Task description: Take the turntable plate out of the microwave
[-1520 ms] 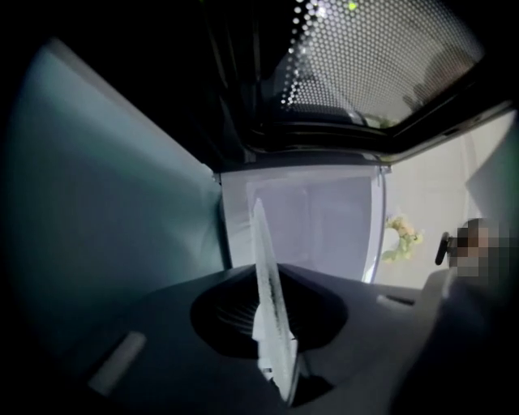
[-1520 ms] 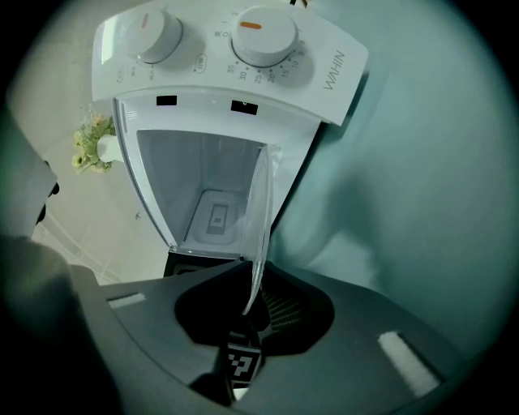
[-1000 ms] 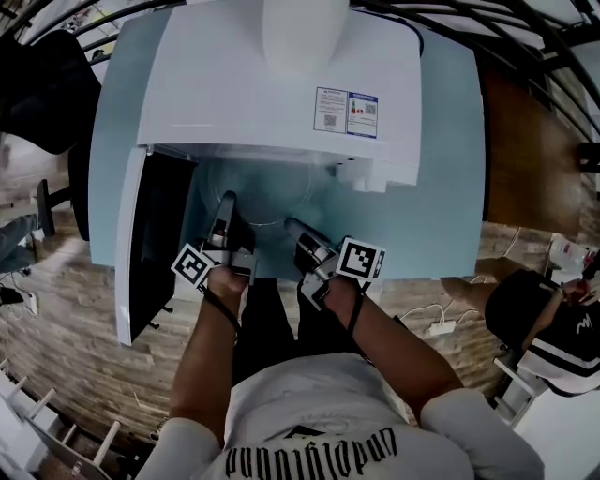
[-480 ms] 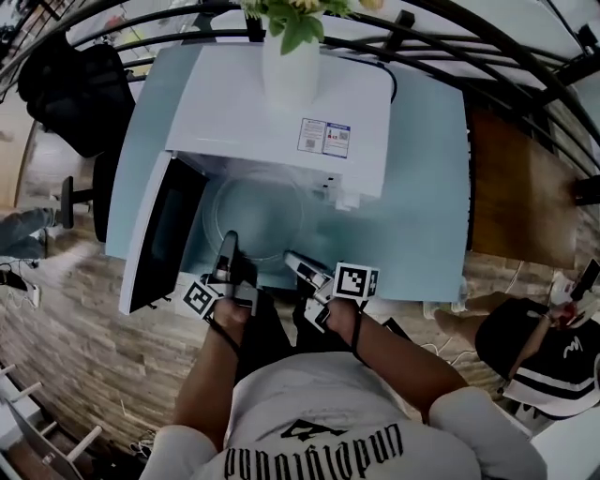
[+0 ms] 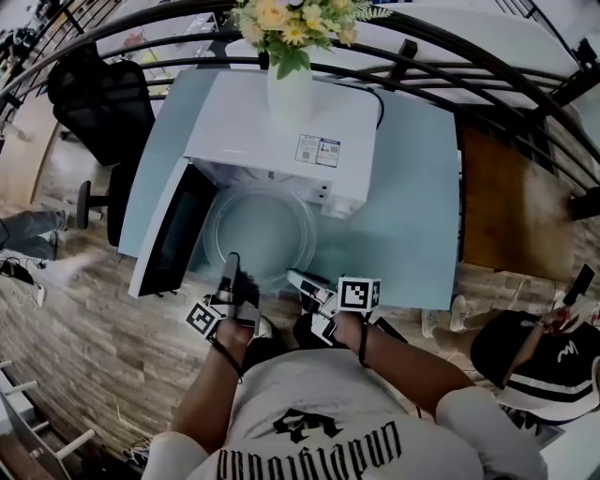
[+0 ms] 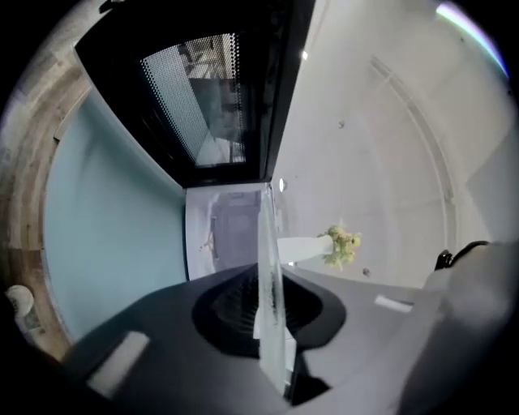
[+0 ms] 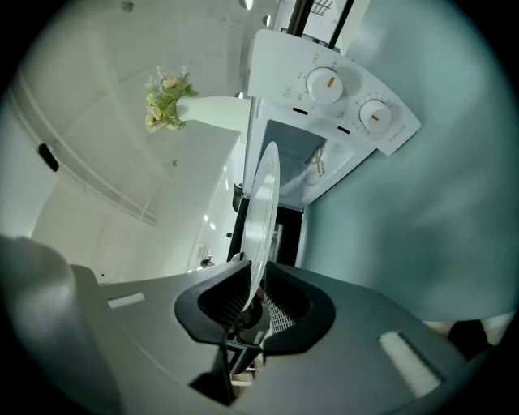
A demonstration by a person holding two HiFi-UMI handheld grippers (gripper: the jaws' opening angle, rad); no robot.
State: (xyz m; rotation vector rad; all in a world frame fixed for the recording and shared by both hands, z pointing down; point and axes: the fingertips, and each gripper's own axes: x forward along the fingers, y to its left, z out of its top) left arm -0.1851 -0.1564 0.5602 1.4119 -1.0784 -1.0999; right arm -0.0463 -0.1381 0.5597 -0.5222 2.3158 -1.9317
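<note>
Glass, clear and round, the plate [image 5: 261, 232] hangs roughly flat in front of the microwave [image 5: 281, 122], above the pale blue table [image 5: 412, 187]. Most of it is out of the cavity. Its far rim lies at the mouth of the opening, and I cannot tell whether that rim has cleared the mouth. The door [image 5: 172, 230] stands swung out at the plate's left.

Both grippers hold the plate by its near rim, side by side. The left gripper [image 5: 231, 262] is clamped on the rim. In the left gripper view the plate [image 6: 268, 275] runs edge-on between the two dark pads, which press on it from both sides. The right gripper [image 5: 293, 277] grips the rim just to the right of that. In the right gripper view the plate [image 7: 261, 211] stands edge-on in the jaws, which have just eased a little wider yet have the glass pinched between them. Past the plate, that view shows the microwave's two dials [image 7: 324, 81] beside the open cavity.

A white vase [image 5: 291, 94] of yellow and white flowers [image 5: 286, 19] stands on top of the microwave. A black chair [image 5: 103, 98] sits beyond the table's left edge. The floor [image 5: 84, 337] is wood-patterned.
</note>
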